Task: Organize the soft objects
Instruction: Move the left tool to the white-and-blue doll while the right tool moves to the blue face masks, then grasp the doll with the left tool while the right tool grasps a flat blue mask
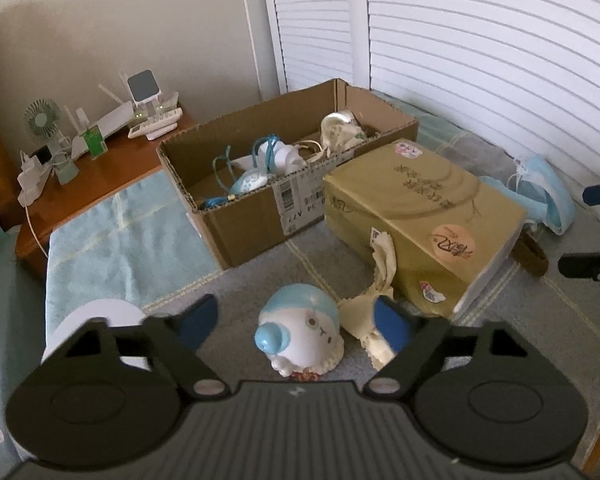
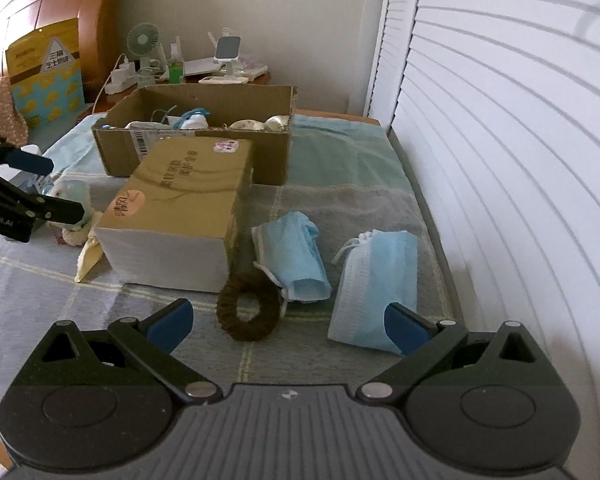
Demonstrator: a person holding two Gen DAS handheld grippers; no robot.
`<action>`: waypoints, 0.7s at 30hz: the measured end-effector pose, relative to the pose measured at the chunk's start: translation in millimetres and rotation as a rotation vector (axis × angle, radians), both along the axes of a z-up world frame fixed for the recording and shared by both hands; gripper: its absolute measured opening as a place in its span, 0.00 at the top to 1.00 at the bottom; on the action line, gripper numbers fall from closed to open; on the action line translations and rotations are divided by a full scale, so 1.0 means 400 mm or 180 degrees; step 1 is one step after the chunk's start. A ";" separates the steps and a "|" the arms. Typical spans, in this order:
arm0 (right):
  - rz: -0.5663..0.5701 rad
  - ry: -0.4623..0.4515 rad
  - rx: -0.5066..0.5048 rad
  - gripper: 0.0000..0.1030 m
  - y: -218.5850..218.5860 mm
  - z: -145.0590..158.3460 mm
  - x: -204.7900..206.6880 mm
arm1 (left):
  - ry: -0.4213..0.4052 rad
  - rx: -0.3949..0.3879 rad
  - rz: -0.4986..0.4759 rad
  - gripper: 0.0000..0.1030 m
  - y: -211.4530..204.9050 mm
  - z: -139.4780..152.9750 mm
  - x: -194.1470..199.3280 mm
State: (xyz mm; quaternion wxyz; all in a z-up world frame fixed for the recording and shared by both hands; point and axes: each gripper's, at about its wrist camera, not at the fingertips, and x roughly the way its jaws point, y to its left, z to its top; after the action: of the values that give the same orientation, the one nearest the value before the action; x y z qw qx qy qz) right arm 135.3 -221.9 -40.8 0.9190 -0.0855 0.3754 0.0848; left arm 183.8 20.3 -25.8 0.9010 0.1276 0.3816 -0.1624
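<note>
Hovering low over the grey checked blanket point(image 1: 260, 264) on the bed, the left gripper point(image 1: 296, 326) holds its blue-padded fingers point(image 1: 198, 322) spread on either side of a small white plush toy with a pale blue cap point(image 1: 300, 336); the pads stand clear of the toy and do not press it. A crumpled cream cloth point(image 1: 374, 320) lies just beside the toy, touching the near corner of a closed yellow-brown carton with stickers point(image 1: 424, 216). Behind it, toward the head of the bed, an open brown cardboard box point(image 1: 236, 220) holds white and blue soft items.

The right gripper point(image 2: 288, 326) hangs above the bed's right side with its fingers wide and nothing between the pads. Just ahead of it lies a dark brown fuzzy hair tie ring point(image 2: 248, 306). A folded pale blue face mask point(image 2: 294, 258) touches the ring's far side, and a second blue and white face mask point(image 2: 376, 280) lies near the bed's right edge, its near end partly behind the right finger. White louvred doors point(image 2: 500, 160) run along that edge.
</note>
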 end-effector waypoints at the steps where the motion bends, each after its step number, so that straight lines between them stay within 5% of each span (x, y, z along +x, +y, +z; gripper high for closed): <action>1: -0.0014 -0.0003 -0.0001 0.00 -0.003 -0.001 0.001 | 0.0032 -0.0006 -0.0010 0.33 -0.001 -0.002 0.001; 11: -0.0232 -0.0118 -0.0043 0.01 -0.037 -0.006 0.011 | 0.0137 -0.0078 0.0005 0.46 0.002 -0.013 0.004; 21: -0.0375 0.0019 -0.0262 0.18 -0.068 -0.064 0.031 | 0.0188 -0.0082 0.0026 0.46 0.005 -0.024 0.010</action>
State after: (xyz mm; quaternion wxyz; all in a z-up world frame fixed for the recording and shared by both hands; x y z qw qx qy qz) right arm 147.6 -249.2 -66.3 0.9170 -0.1007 0.3857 0.0153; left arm 187.9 22.3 -35.3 0.8915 0.1096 0.4065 -0.1673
